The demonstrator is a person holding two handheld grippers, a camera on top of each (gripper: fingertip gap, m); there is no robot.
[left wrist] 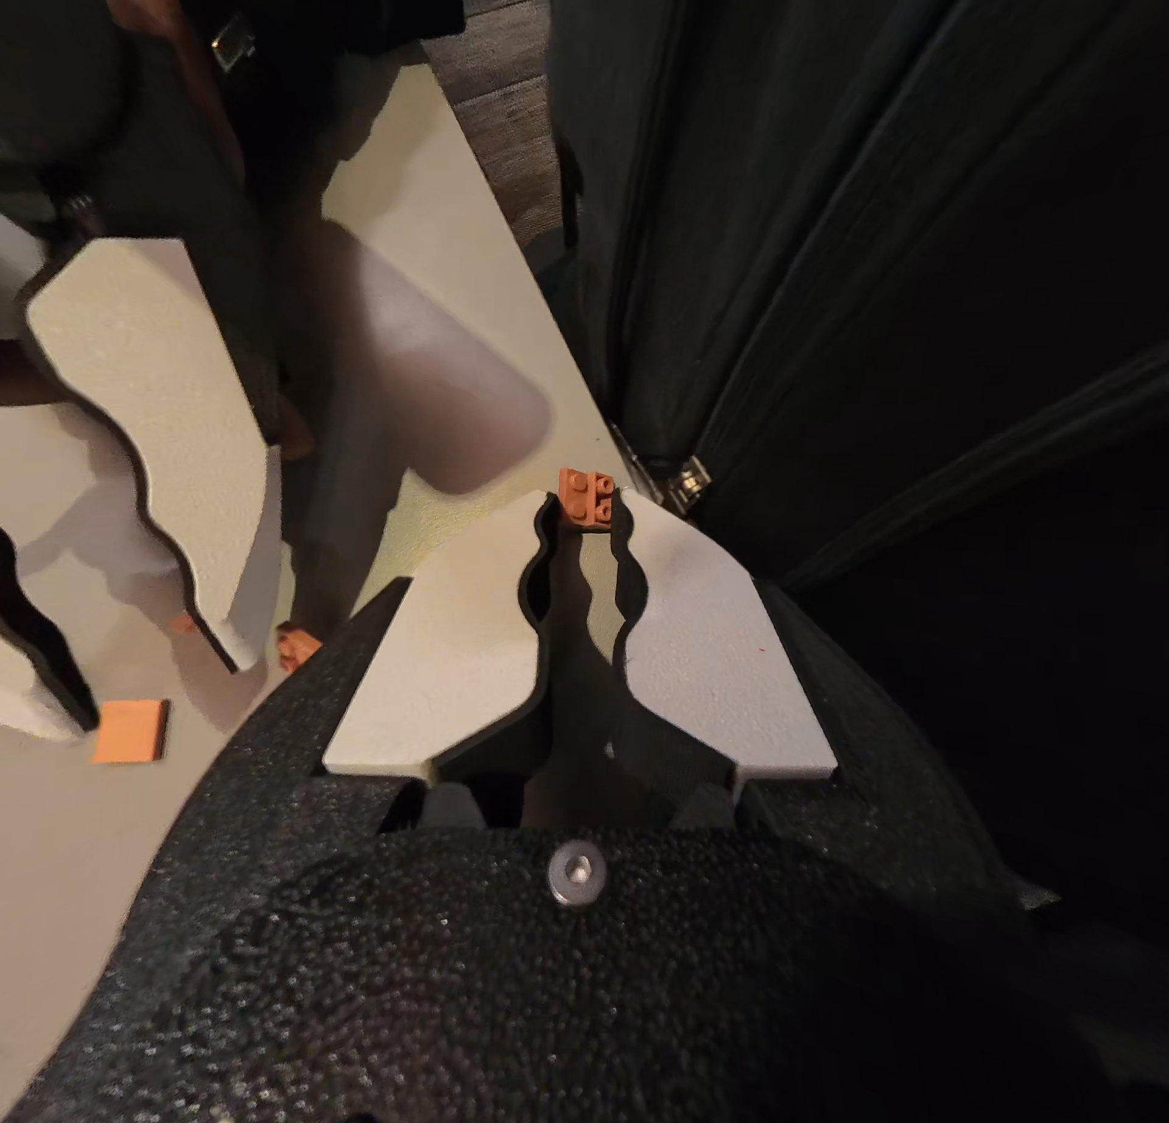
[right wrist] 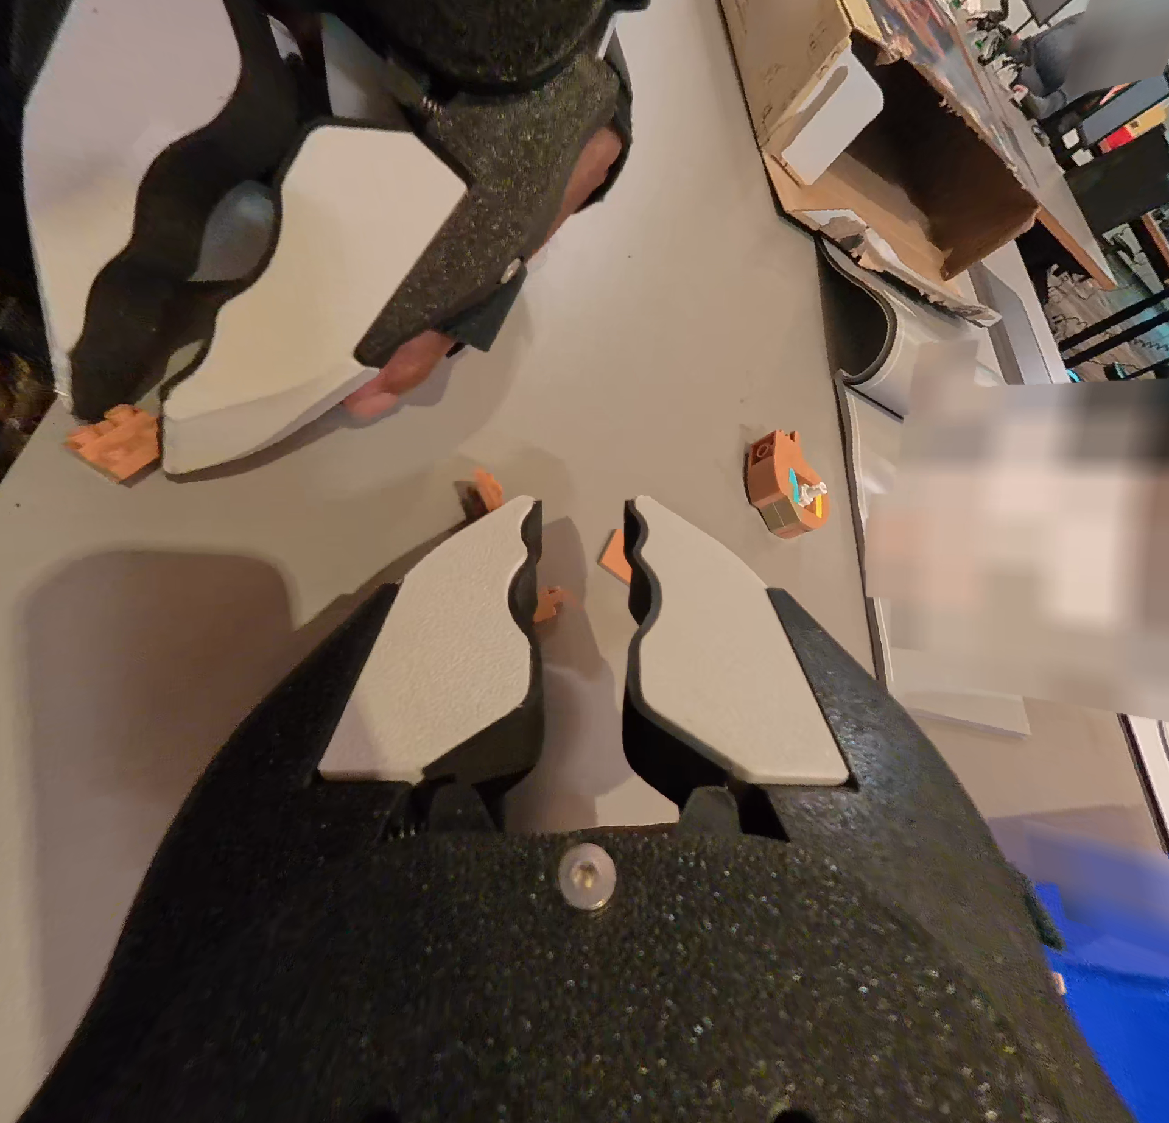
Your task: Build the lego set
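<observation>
While the left claw pinches an orange studded brick at its tips above the bench | right claw released, nothing between its jaws | flat orange tile just beside its right fingertip | brown brick model farther right

Warm, dim indoor light casts soft shadows across the grey table. Both wide-angle views bend strongly toward the edges. The left wrist view's right half is nearly black, with motion blur at its left.

Bare table between both grippers, small orange pieces underfoot, cardboard box blocking right edge
</observation>
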